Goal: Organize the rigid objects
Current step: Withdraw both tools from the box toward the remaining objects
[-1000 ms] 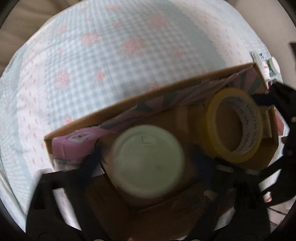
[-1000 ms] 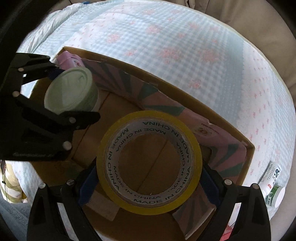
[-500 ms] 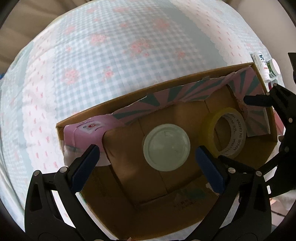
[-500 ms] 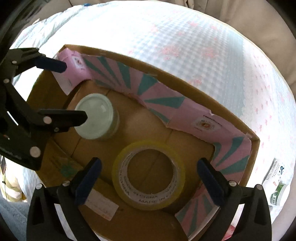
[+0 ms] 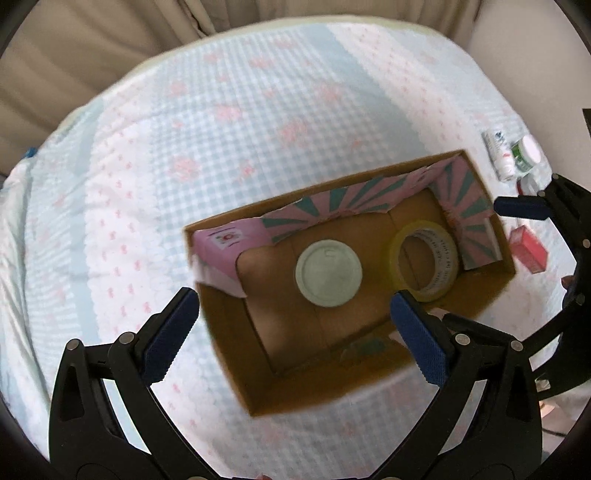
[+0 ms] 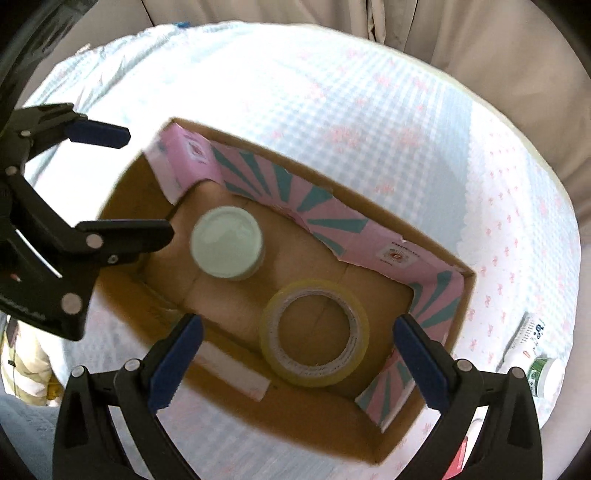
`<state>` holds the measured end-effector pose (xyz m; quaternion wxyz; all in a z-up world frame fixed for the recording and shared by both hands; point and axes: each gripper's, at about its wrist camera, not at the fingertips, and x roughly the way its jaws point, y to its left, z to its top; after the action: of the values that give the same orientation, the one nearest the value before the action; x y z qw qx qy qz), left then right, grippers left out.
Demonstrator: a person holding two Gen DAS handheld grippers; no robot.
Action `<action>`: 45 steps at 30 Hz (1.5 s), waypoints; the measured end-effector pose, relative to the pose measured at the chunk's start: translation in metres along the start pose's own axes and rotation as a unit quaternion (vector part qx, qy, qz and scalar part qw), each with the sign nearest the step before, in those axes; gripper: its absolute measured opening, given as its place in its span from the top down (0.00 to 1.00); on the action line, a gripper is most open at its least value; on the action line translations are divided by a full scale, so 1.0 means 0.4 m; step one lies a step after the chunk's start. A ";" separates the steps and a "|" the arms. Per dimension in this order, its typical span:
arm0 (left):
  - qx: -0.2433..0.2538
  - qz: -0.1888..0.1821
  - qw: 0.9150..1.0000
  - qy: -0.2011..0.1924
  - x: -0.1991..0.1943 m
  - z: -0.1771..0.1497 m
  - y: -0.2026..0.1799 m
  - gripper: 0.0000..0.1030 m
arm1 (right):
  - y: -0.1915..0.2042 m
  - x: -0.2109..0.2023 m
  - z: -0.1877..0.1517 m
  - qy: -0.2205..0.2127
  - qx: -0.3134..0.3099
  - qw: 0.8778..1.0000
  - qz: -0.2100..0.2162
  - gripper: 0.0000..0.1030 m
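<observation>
An open cardboard box (image 5: 476, 302) with a pink and teal liner stands on the checked bedspread; it also shows in the right wrist view (image 6: 463, 295). Inside it a jar with a pale green lid (image 5: 328, 272) (image 6: 226, 246) stands upright, and a roll of yellow tape (image 5: 424, 260) (image 6: 314, 332) lies beside it. My left gripper (image 5: 295, 332) is open and empty, held above the box's near edge. My right gripper (image 6: 295, 356) is open and empty above the tape. Each gripper shows at the side of the other's view.
A white tube (image 5: 498, 155) (image 6: 524, 341) and a green-labelled white bottle (image 5: 526, 155) (image 6: 546, 374) lie on the bedspread right of the box. A small red box (image 5: 528, 251) lies near them. Beige curtains (image 6: 443, 33) hang behind the bed.
Both grippers have opened, let go of the jar and the tape inside the box, and pulled up and back. The jar and tape now rest on the box floor.
</observation>
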<state>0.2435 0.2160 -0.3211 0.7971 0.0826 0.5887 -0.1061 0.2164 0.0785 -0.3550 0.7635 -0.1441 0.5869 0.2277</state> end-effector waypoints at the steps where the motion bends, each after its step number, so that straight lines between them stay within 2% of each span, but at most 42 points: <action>1: -0.001 0.003 1.000 -0.006 -0.023 -0.007 0.000 0.00 | 0.004 -0.022 -0.002 -0.005 0.002 1.000 -0.002 0.01; 5: -0.012 0.012 0.999 -0.035 -0.139 -0.041 -0.009 0.00 | 0.025 -0.148 -0.040 -0.030 0.034 0.999 -0.008 0.01; 8: -0.023 0.017 0.998 -0.056 -0.240 -0.075 -0.017 0.00 | 0.032 -0.220 -0.040 -0.042 0.069 0.997 0.007 0.01; 11: -0.032 0.016 0.996 -0.076 -0.313 -0.093 -0.030 0.00 | 0.033 -0.304 -0.079 -0.063 0.104 0.993 0.006 0.01; 16: -0.041 -0.020 0.992 -0.115 -0.420 -0.115 -0.081 0.00 | 0.034 -0.449 -0.149 -0.088 0.169 0.981 -0.026 0.01; 23: -0.035 -0.016 0.986 -0.160 -0.517 -0.107 -0.222 0.00 | -0.042 -0.587 -0.277 -0.109 0.228 0.965 -0.075 0.01; 26: -0.035 -0.008 0.985 -0.166 -0.528 -0.101 -0.291 0.00 | -0.090 -0.617 -0.330 -0.118 0.232 0.961 -0.095 0.01; 29: -0.049 0.003 0.985 -0.164 -0.522 -0.087 -0.376 0.00 | -0.164 -0.633 -0.393 -0.132 0.241 0.957 -0.097 0.01; 34: -0.073 -0.008 0.985 -0.157 -0.483 -0.038 -0.525 0.00 | -0.328 -0.647 -0.499 -0.135 0.265 0.950 -0.095 0.01; 39: -0.062 -0.011 0.989 -0.132 -0.417 0.031 -0.667 0.00 | -0.479 -0.619 -0.578 -0.126 0.287 0.944 -0.106 0.01; 45: -0.023 -0.018 0.994 -0.110 -0.339 0.125 -0.785 0.00 | -0.627 -0.583 -0.647 -0.111 0.356 0.923 -0.092 0.01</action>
<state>0.1671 -0.0898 -0.1789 0.8565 0.0411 0.5015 -0.1155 0.0830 -0.3037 -0.2124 0.8425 0.1101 0.5247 -0.0523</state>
